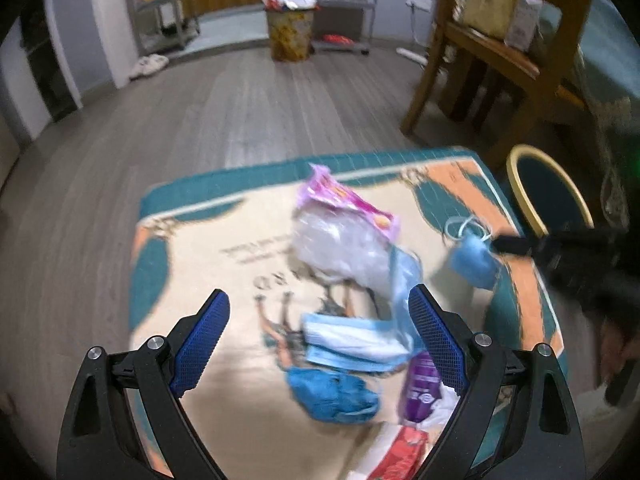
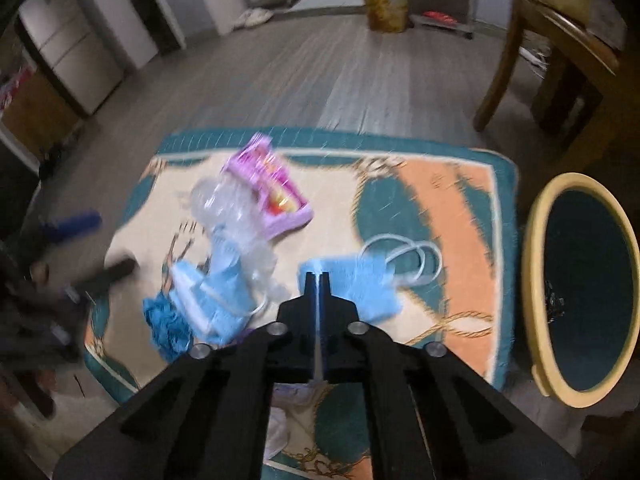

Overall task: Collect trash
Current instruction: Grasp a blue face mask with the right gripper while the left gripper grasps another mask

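Hovering over the rug (image 1: 192, 248), the left gripper (image 1: 318, 324) has its blue-padded jaws spread wide and holds nothing. Left wrist view: a flat face mask (image 1: 348, 340) lies between the open fingers, a crumpled blue glove (image 1: 332, 394) just below it, a purple tube (image 1: 420, 384) beside the right finger, a clear plastic bag (image 1: 340, 244) and pink wrapper (image 1: 340, 196) farther ahead. A second blue mask (image 1: 474, 260) hangs from the right gripper's tip at the far right, near the yellow-rimmed bin (image 1: 520, 172). Frame is motion-blurred.

Right wrist view: the right gripper (image 2: 318, 276) is fully closed, pinching the edge of the blue mask (image 2: 360, 284), whose white ear loops (image 2: 408, 260) trail to the right. The bin (image 2: 536, 248) stands off the rug's right edge, near but apart from the mask. Remaining litter sits left of the fingers.

Risks, judged: the pinch is only at the mask's edge, so a quick swing toward the bin could shake it loose; dangling loops could snag the rim. The left gripper, closing here, might take mask and bag together or miss the thin mask.
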Available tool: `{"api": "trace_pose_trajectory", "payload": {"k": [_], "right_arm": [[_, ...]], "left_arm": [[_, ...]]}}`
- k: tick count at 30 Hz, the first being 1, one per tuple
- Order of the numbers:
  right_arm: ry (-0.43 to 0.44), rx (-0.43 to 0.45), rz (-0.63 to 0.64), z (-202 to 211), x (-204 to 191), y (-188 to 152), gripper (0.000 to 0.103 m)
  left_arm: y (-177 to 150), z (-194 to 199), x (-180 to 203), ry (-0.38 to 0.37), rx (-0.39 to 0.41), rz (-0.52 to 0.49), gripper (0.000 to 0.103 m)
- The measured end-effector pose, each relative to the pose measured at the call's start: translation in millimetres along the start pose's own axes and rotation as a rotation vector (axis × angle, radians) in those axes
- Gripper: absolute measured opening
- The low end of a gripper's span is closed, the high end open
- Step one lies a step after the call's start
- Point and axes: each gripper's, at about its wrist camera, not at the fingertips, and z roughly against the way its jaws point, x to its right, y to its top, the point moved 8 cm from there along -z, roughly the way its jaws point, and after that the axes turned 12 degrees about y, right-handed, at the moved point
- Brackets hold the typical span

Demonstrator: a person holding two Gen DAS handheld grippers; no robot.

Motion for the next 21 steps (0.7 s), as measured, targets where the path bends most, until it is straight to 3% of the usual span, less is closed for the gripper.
{"api": "trace_pose_trajectory", "payload": {"k": [4, 6, 10, 11, 12, 14, 15, 18, 21], "right_arm": [[0.007, 0.033, -0.041, 12, 18, 7, 0.0], [0.012, 0.031, -0.052, 13, 24, 7, 0.0], [0.044, -0.031, -0.045, 2, 26, -2, 0.001], [0.047, -0.056, -0.027, -2, 25, -6, 0.004], [0.041, -0.084, 0.007, -8, 23, -9, 0.009], [0.04, -0.113, 0.059, -16, 16, -16, 0.041], [0.046, -0.127, 0.085, -20, 12, -19, 0.046], [0.034, -0.191, 0.197, -37, -4, -31, 0.048], [0.012, -0.22, 0.231, -50, -7, -37, 0.048]], "left_arm": [[-8, -15, 31, -0.021, -0.032, -0.076, 0.09], [-11, -22, 45, -0.041, -0.052, -0.105, 0.084], [-22, -39, 70, -0.096, -0.122, -0.146, 0.049], [-26, -43, 76, -0.103, -0.143, -0.167, 0.026], [-27, -44, 78, -0.101, -0.151, -0.176, 0.013], [-27, -45, 77, -0.097, -0.155, -0.174, 0.012], [-25, -44, 74, -0.094, -0.15, -0.163, 0.01], [-16, -41, 61, -0.074, -0.13, -0.118, 0.009], [-14, -43, 49, -0.063, -0.136, -0.082, 0.009]]}}
